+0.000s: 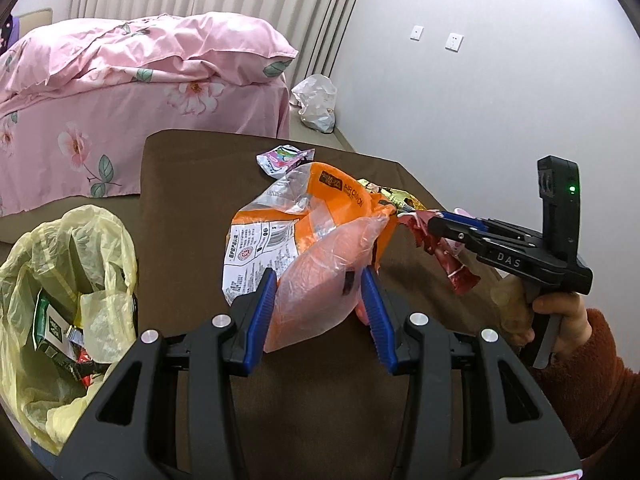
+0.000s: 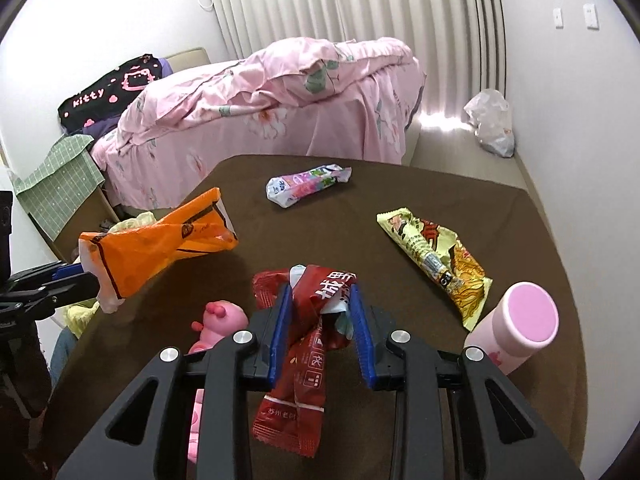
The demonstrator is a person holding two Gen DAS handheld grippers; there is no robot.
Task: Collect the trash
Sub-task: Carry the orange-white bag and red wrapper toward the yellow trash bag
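Note:
My left gripper (image 1: 319, 280) is shut on an orange plastic bag (image 1: 288, 236) and holds it above the brown table (image 1: 184, 184); the bag also shows in the right wrist view (image 2: 160, 248). My right gripper (image 2: 320, 300) is shut on red snack wrappers (image 2: 308, 344), also seen from the left wrist view (image 1: 444, 252). A yellow trash bag (image 1: 60, 280) with several wrappers inside hangs open at the table's left. A pink-white wrapper (image 2: 308, 184) and a yellow wrapper (image 2: 436, 260) lie on the table.
A pink bottle (image 2: 516, 324) lies at the table's right and a pink toy (image 2: 216, 324) at its near left. A bed with pink bedding (image 2: 280, 100) stands behind the table. A white plastic bag (image 2: 492, 120) sits on the floor by the wall.

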